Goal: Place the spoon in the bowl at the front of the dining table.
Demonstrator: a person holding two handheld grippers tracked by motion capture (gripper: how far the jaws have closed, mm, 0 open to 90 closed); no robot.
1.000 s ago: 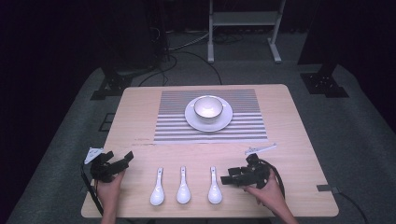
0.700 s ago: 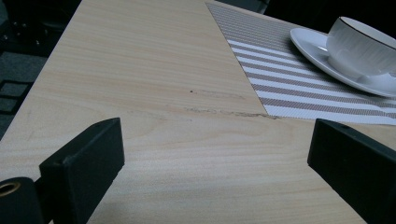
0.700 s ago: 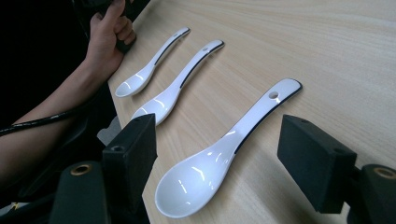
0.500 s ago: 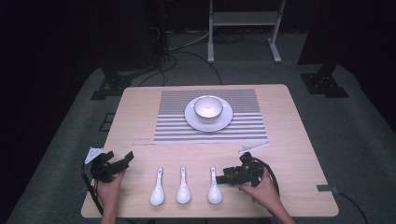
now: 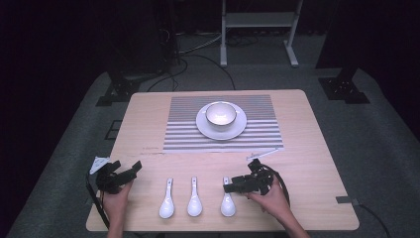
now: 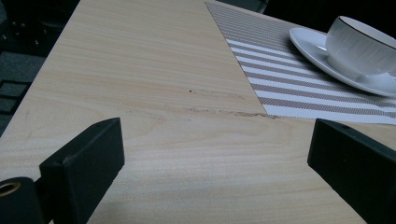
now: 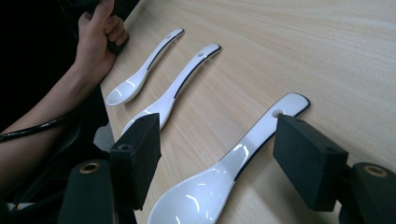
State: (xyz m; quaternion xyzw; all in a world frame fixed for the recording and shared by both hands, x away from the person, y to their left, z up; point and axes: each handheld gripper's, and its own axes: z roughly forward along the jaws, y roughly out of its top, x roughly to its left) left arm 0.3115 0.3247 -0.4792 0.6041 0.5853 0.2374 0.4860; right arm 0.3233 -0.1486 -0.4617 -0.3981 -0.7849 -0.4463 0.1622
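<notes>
Bare table (image 5: 317, 163) lies open between the three spoons (image 5: 194, 197) and the placemat (image 5: 257, 131).

Cup (image 6: 369, 46) and saucer (image 6: 327, 51) run off the frame at three o'clock; nearest spoon's (image 7: 224, 172) bowl is cropped at six.

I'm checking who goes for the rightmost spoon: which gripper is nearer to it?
Right. The right gripper has its open jaws straddling the rightmost spoon, its pads apart from it. The left gripper sits at the table's left edge, beyond the other two spoons.
</notes>
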